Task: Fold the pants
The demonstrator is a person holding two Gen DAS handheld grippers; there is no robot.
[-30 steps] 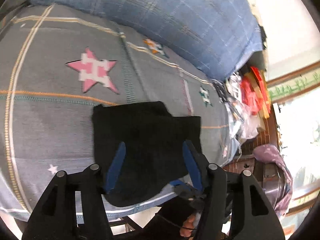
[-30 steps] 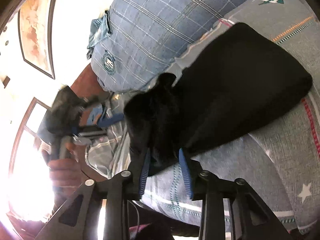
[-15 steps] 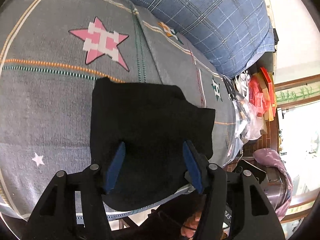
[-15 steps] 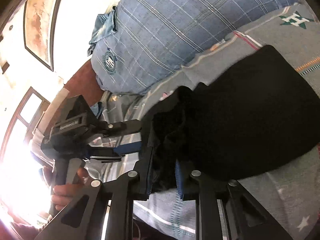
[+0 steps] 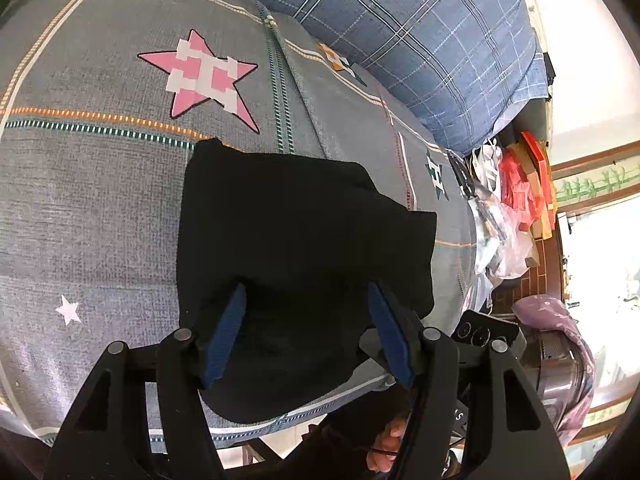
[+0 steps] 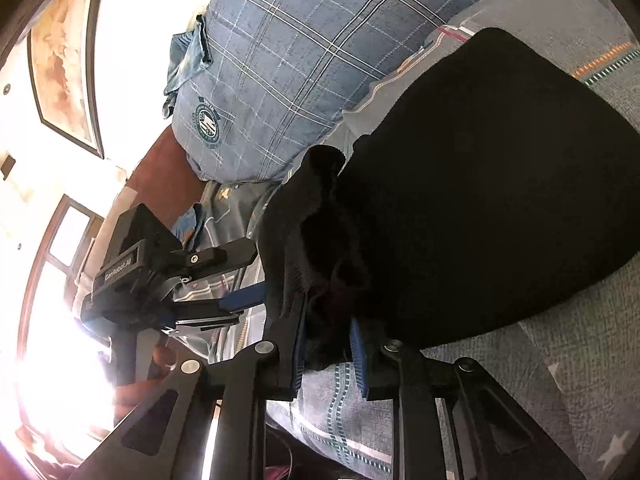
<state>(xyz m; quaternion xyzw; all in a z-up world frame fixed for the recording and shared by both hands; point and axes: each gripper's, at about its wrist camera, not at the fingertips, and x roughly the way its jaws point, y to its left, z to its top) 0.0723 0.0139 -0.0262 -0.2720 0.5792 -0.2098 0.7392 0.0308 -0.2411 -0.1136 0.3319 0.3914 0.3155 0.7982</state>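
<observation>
The black pants (image 5: 296, 240) lie folded into a thick bundle on the grey star-patterned bed sheet (image 5: 100, 200), near the bed's edge. My left gripper (image 5: 308, 312) is open, its blue-padded fingers spread over the near end of the bundle. In the right wrist view my right gripper (image 6: 328, 344) is shut on the bunched near corner of the pants (image 6: 480, 184). The left gripper (image 6: 240, 300) also shows there, open beside the raised fold.
A blue plaid pillow (image 5: 420, 40) lies along the far side of the bed; it also shows in the right wrist view (image 6: 288, 64). Plastic bags and red packets (image 5: 516, 192) are piled beside the bed. A framed picture (image 6: 64, 52) hangs on the wall.
My right gripper has closed on the near corner of the pants. My left gripper has moved in closer over the bundle and stays open.
</observation>
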